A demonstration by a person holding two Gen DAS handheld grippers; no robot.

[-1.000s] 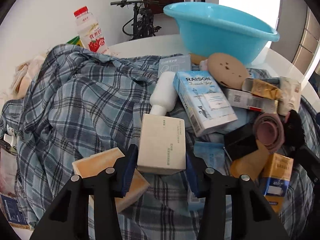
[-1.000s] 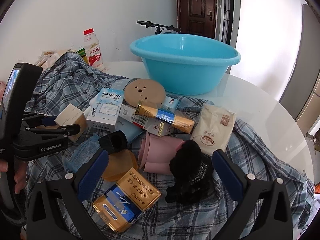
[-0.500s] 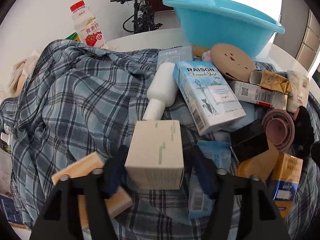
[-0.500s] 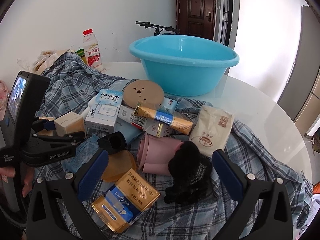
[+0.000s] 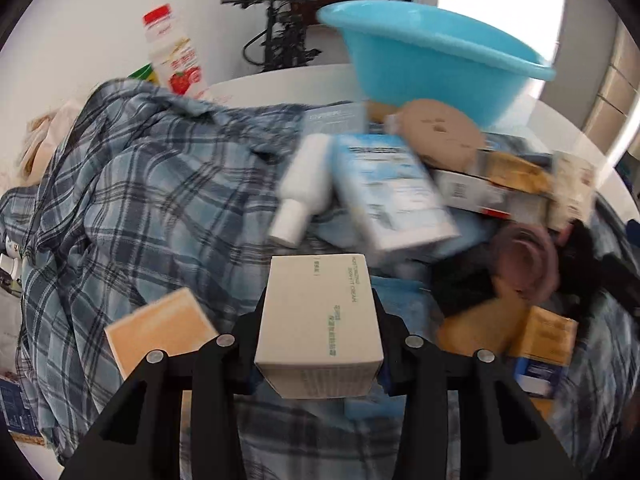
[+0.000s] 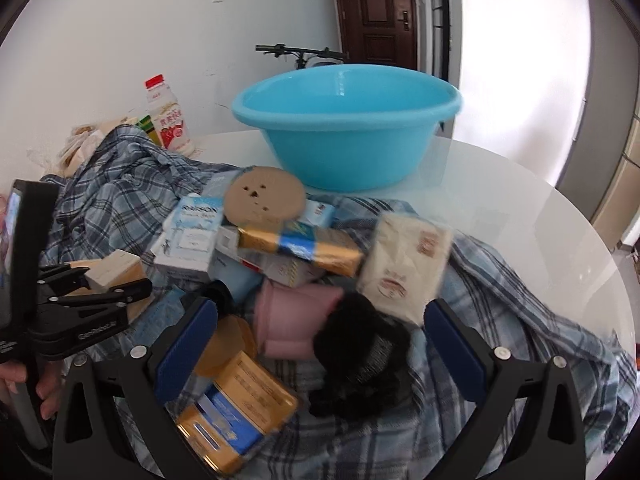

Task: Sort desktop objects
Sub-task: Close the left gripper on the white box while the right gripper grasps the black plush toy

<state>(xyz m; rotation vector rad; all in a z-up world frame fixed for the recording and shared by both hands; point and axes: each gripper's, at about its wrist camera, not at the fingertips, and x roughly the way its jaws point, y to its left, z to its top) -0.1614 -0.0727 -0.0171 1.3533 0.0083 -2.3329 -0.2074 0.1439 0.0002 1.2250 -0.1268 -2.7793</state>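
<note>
While jaws clamp it — matte cardboard box (image 5: 320, 320) | crumpled plaid cloth (image 5: 140, 200)

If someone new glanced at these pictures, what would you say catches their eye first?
Probably the big turquoise basin, standing empty on the white table behind the clutter. Next, the heap of boxes and packets piled on a blue plaid shirt in front of it. Closest in, the left gripper is shut on a cream box, while the right gripper hangs open above the heap.

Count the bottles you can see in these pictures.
2: a red-capped drink bottle standing at the table's far left by the wall, and a white bottle lying on the plaid shirt. The clutter may hide others.
</note>
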